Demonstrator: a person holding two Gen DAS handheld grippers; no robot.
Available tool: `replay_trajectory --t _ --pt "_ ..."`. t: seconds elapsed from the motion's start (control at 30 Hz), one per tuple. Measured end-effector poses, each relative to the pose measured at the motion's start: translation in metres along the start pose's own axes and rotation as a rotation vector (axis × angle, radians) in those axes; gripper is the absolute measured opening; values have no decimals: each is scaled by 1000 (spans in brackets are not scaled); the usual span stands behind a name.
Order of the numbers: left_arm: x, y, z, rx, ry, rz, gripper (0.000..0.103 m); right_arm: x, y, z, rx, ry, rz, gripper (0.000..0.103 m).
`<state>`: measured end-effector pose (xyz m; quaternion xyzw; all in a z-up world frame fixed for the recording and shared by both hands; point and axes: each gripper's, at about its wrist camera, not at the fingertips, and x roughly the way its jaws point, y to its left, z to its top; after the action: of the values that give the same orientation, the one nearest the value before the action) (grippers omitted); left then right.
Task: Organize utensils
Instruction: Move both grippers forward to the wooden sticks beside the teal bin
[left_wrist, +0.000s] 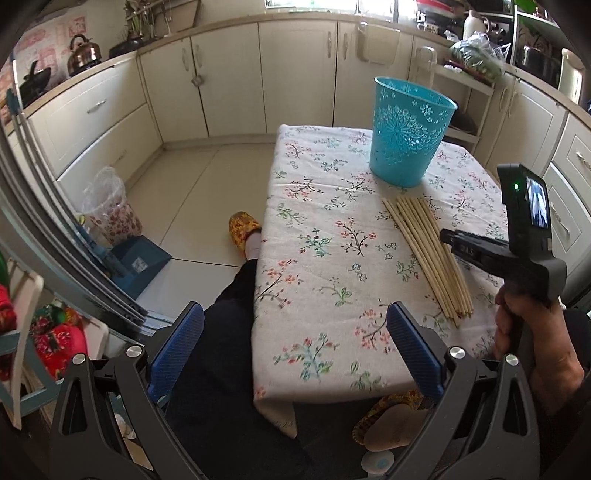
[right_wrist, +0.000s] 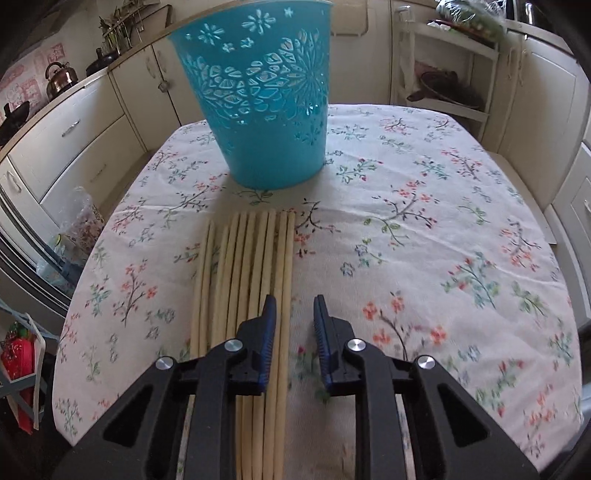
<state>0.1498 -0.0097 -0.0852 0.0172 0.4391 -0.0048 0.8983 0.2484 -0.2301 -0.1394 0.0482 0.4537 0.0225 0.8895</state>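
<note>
A row of pale wooden chopsticks (right_wrist: 243, 280) is laid side by side on the cloth-covered surface (right_wrist: 424, 240), directly beneath and ahead of the right tool (right_wrist: 294, 308). Their far ends point toward the turquoise openwork basket (right_wrist: 258, 110), which stands upright just beyond them. The right tool is seen with its blue pads narrowed to a small gap and nothing clamped between them; the gap sits over the rightmost sticks of the row, though whether the pads touch any wood cannot be told. The left tool (left_wrist: 295, 343) is held wide apart and empty, off the near left corner of the surface, well apart from the sticks.

The sticks are judged to be light, stiff and smooth, so they are likely to roll or fan out if nudged sideways, and a single one may slip or pivot if pinched near an end. A hold near mid-length, across the grain, is thought best, with one or two outer sticks taken at a time. The basket is probably light plastic and may be tipped or shoved by a careless drop, so steadying by the left tool could be needed.
</note>
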Motion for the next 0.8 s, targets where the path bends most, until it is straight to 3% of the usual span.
replay_trajectory --t 0.33,0.67,0.8 --pt "56 -24 30 -13 71 -27 95 0 -18 13 33 -20 74 16" --pt "111 -55 58 -32 128 -8 95 9 -6 14 -64 -7 52 13" --pt "131 -59 64 -44 156 7 95 6 -22 15 7 14 139 11"
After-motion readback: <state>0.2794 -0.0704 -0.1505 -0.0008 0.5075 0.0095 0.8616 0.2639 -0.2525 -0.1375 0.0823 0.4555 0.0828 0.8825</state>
